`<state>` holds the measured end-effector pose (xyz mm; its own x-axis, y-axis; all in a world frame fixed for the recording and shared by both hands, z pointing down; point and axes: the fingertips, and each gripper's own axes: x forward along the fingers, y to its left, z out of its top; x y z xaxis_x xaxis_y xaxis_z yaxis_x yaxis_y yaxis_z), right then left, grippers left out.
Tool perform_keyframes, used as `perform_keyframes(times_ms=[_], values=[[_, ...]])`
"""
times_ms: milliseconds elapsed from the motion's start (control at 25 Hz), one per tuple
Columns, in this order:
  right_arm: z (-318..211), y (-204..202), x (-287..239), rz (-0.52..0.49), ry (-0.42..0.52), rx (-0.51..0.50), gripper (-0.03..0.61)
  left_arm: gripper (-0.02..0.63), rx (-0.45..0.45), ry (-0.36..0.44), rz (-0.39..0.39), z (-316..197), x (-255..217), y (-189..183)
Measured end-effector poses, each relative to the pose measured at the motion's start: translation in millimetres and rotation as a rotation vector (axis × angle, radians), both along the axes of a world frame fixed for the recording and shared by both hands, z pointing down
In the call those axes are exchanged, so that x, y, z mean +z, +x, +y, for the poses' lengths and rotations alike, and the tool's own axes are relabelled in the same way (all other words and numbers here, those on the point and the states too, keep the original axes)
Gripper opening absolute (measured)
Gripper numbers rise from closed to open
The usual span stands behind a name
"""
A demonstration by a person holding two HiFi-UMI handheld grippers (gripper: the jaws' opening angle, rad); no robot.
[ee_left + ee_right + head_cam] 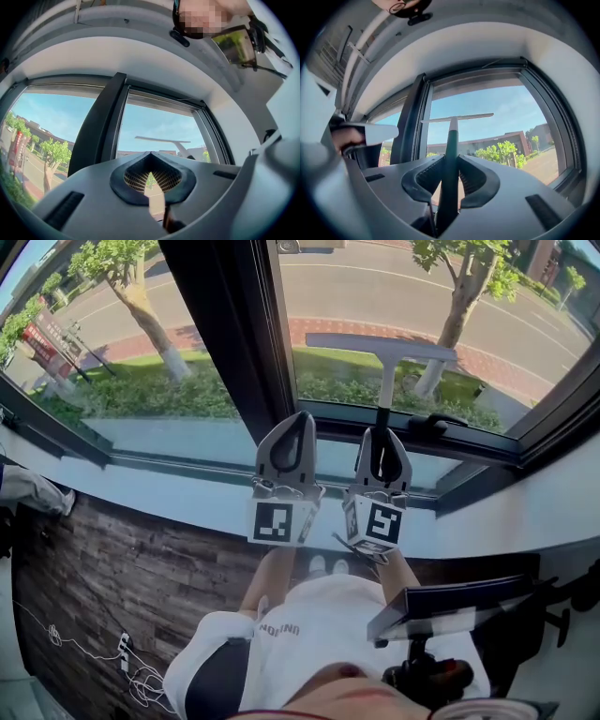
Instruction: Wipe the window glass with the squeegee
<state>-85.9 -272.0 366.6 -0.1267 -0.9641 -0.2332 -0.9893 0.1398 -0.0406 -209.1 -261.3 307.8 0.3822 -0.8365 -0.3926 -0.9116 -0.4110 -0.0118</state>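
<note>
From above, the left gripper (298, 418) and the right gripper (382, 432) stand side by side over the white sill (159, 491), each with its marker cube (281, 521) toward the person. The right gripper's fingers are clamped on the dark lower handle of the squeegee (385, 379). The handle runs straight out past the fingertips to a pale crossbar blade well beyond them, in front of the window glass (375, 287). I cannot tell whether the blade touches the pane. The left gripper's fingers point at the foot of the dark mullion (230, 343), just left of the squeegee.

In the left gripper view, the left gripper (151, 155) has its fingers pressed together tip to tip, with nothing between them. Past the fingertips and to their right, the squeegee (163, 140) shows against the sky in the window glass (154, 123). The mullion (99, 133) rises beyond the fingers on their left.

In the right gripper view, the right gripper (449, 161) grips the squeegee (452, 130) by its dark green handle. The ribbed pads close on either side of the handle, which stands upright between them. The blade sits level across the top, far ahead of the fingertips, before the window glass (501, 117). The mullion (408, 126) is off to the fingers' left.
</note>
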Motion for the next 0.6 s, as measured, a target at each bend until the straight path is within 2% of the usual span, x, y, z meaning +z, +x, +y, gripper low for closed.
perform_keyframes(times_ms=[160,280,400,600], values=[[28,9,-54,0.043,0.158,0.009,0.091,-0.006,0.022,0.032,-0.002,12,-14,5],[50,21,-76,0.085,0.242,0.046,0.091,-0.006,0.025,0.063,-0.002,22,-25,5],[63,32,-85,0.086,0.275,0.066,0.092,-0.006,0.025,0.097,0.008,27,-35,5],[60,49,-86,0.045,0.262,0.091,0.091,-0.006,0.038,0.132,0.01,27,-46,14]])
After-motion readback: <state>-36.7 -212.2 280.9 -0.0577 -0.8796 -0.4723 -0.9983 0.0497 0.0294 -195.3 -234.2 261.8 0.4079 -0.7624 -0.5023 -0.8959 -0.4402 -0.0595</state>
